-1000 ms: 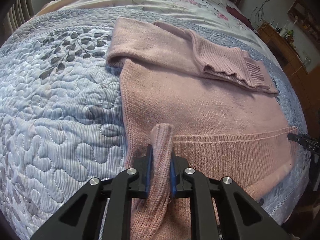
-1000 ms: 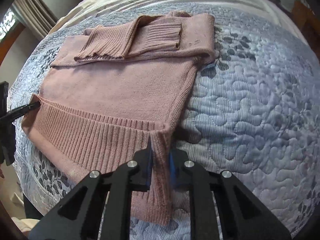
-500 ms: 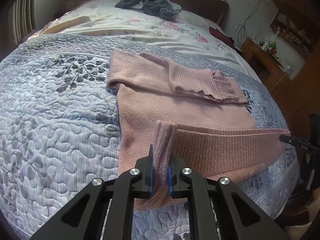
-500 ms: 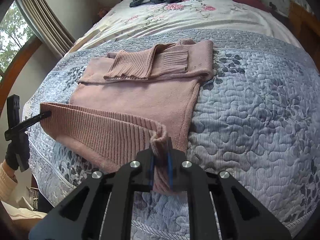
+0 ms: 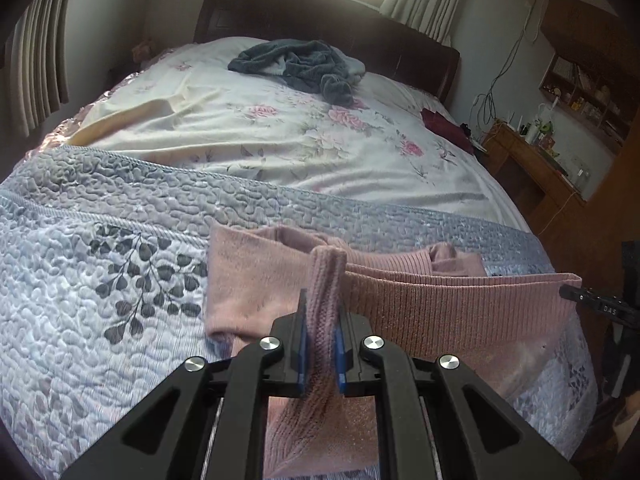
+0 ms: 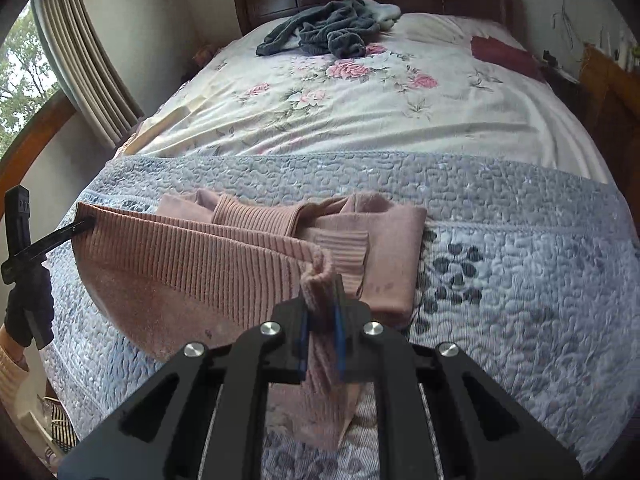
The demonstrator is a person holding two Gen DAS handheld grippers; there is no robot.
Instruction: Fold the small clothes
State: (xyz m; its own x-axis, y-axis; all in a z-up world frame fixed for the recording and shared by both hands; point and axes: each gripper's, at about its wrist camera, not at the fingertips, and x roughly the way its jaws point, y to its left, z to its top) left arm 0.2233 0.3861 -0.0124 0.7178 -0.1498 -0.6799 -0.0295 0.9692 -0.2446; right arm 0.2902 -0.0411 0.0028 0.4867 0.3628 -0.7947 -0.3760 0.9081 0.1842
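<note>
Two corners of the pink sweater [image 5: 440, 304] are pinched at once: my left claw [image 5: 320, 344] is clamped narrow on the ribbed hem's left corner, and my right claw [image 6: 322, 320] is clamped the same way on the right corner. A second ago that hem lay flat on the near part of the quilt [image 5: 100, 320], with the whole body of the sweater spread out beyond it. Now the hem hangs taut between my claws, raised off the bed, and the body sags beneath it in a loose curve. Both views have tipped up too, so the floral sheet [image 5: 280, 136] and the grey heap of clothes [image 5: 304, 64] by the far headboard have come into sight.

The folded sleeves [image 6: 280, 220] and collar end lie on the quilt just beyond the lifted hem, which partly hides them. I judge the fold is at its midpoint: bottom up, ready to travel to the far end and come down over the sleeves. The hem looks level, which should keep the fold square. The knit is soft, so I expect it to droop if I slacken the stretch between my claws.
</note>
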